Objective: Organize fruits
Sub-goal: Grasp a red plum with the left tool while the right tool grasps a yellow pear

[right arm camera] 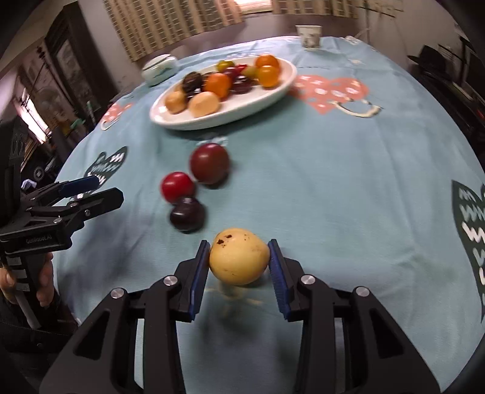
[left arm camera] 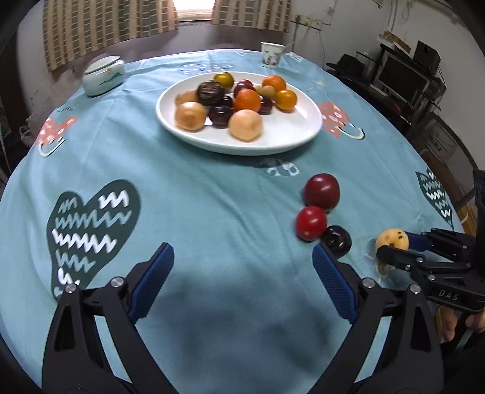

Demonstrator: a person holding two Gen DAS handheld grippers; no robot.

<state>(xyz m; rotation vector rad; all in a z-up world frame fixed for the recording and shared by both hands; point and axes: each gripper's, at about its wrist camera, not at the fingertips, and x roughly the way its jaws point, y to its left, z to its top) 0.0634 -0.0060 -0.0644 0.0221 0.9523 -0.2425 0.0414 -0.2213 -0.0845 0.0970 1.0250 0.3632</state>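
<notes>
Right wrist view: the yellow fruit (right arm camera: 239, 257) is clamped between the right gripper (right arm camera: 239, 263) pads at six o'clock on the tablecloth (right arm camera: 348, 188). A lift toward the plate (right arm camera: 282, 86) at eleven o'clock is called for next. The left gripper (left arm camera: 242, 266) is held wide, empty.

You were working in a lived-in home, at a round tabletop (left arm camera: 212, 194) under a light blue cloth printed with hearts. Striped curtains (left arm camera: 106, 27) hung at a window behind it, and a lidded ceramic jar (left arm camera: 103, 75) and a patterned cup (left arm camera: 272, 54) stood near a white plate of fruit (left arm camera: 282, 136). Off to one side, cluttered shelves held a monitor (left arm camera: 400, 77).
</notes>
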